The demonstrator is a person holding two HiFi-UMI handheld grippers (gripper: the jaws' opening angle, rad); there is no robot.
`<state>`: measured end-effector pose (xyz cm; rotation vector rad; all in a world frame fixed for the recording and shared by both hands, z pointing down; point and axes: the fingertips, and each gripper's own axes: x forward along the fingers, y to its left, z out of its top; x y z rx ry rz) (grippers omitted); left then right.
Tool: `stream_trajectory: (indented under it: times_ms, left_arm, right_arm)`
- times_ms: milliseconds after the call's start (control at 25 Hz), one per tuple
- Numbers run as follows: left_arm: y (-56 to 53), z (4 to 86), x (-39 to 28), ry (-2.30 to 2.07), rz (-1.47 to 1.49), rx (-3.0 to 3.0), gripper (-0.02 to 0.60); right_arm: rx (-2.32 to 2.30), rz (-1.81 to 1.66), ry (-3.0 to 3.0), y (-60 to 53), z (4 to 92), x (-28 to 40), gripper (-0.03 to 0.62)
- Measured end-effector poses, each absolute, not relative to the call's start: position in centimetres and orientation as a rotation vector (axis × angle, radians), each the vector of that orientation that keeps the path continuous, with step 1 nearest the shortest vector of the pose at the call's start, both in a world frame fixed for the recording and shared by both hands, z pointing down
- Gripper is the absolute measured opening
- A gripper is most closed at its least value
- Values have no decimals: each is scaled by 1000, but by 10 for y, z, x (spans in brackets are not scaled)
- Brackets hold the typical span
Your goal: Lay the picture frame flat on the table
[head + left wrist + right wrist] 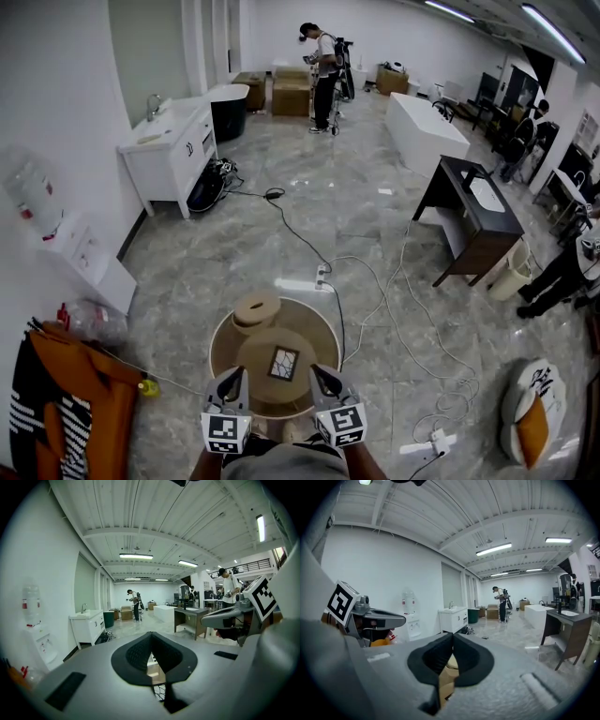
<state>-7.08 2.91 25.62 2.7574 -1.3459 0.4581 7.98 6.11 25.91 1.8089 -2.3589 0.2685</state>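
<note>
A small dark picture frame (284, 362) with a pale mat lies on the upper disc of a round tan wooden table (225, 349), straight below me. My left gripper (235, 375) hovers at the frame's near left and my right gripper (320, 372) at its near right. Neither touches it. In the left gripper view the left gripper (151, 635) has its jaws together with nothing between them. The right gripper (452, 637) in its own view is likewise shut and empty. Each gripper view shows the other gripper to one side.
A smaller round wooden block (257, 310) sits at the table's back. A power strip (305, 284) and cables lie on the marble floor beyond. An orange jacket (80, 389) hangs at left. A dark vanity (473, 220) stands at right, a white vanity (173, 145) at far left.
</note>
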Motion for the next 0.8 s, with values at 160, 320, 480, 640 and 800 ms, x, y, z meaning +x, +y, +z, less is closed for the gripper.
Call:
stream_trajectory:
  times_ms: [160, 320, 480, 640, 800]
  left_arm:
    - [31, 259, -69, -1345, 455, 2757, 17]
    - [35, 260, -68, -1342, 460, 2757, 17]
    - [35, 259, -71, -1336, 469, 2761, 17]
    - [35, 262, -71, -1328, 472, 2759, 17]
    - [37, 262, -68, -1326, 473, 2764, 17]
  right_arm:
    - [1810, 269, -2358, 63, 263, 82, 0]
    - [1816, 271, -2357, 66, 262, 83, 0]
    - [1820, 273, -2356, 64, 260, 81, 0]
    - [1824, 277, -2353, 64, 262, 81, 0]
    - [1824, 279, -2354, 66, 262, 84, 0]
